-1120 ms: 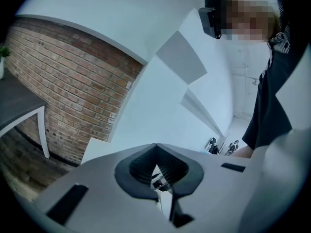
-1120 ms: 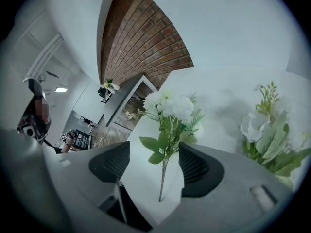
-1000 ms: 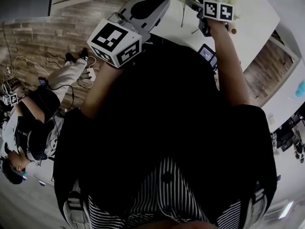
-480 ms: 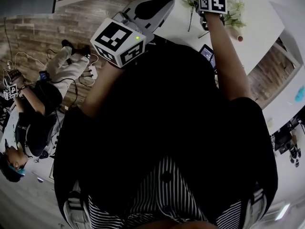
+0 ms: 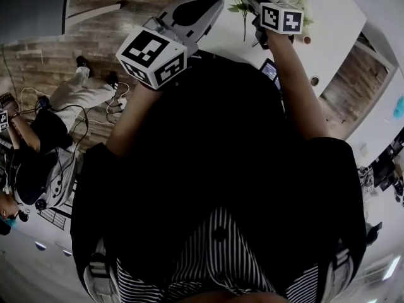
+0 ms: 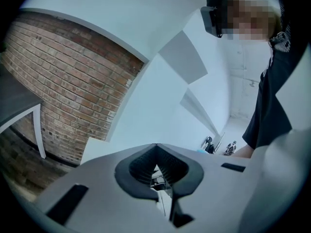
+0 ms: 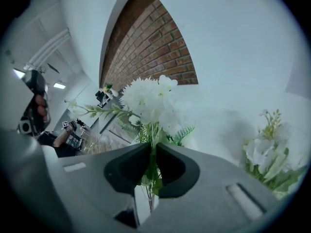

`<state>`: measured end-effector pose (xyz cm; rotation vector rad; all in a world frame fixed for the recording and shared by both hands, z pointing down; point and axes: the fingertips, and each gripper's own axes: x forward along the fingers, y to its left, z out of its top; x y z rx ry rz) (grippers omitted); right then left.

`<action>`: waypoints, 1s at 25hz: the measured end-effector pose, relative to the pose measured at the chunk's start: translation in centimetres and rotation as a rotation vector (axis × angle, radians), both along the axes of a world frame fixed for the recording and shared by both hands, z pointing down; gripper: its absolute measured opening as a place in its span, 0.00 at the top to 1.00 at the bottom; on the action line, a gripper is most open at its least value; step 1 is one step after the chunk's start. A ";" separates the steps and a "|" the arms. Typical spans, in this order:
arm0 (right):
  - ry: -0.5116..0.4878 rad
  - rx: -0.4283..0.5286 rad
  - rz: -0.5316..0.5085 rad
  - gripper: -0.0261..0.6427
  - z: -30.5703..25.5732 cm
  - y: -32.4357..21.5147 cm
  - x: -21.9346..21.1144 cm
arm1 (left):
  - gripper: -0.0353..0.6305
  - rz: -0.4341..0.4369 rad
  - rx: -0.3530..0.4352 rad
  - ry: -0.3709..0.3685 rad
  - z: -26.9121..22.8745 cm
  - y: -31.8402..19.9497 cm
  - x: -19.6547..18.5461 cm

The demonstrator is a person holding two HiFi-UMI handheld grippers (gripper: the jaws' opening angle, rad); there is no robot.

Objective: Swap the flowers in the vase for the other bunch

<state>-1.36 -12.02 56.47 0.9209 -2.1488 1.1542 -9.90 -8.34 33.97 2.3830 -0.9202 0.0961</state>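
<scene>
Over the far white table (image 5: 338,24), the upright stems of the white bunch (image 7: 146,98) are gripped in the jaws of the right gripper (image 7: 150,152), which have just been closing, while the left gripper (image 6: 156,154), clenched empty, is held nearer at the left.

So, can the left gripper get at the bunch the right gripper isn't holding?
Probably not easily: the left gripper is shut, and that bunch lies beyond the right gripper, which has just closed on the white flowers.
</scene>
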 end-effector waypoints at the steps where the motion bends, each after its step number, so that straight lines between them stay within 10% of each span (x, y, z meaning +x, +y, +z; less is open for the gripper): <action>1: -0.025 0.029 0.007 0.89 -1.5 0.2 0.0 | 0.94 0.012 0.004 0.004 -0.1 0.0 0.4; 13: -0.223 0.417 0.158 0.90 -16.4 2.0 8.9 | 0.94 0.203 0.059 0.044 -2.4 1.0 9.5; 25: -0.159 0.713 0.408 0.90 -21.4 3.2 21.7 | 0.94 0.370 0.099 0.015 -3.5 2.2 16.9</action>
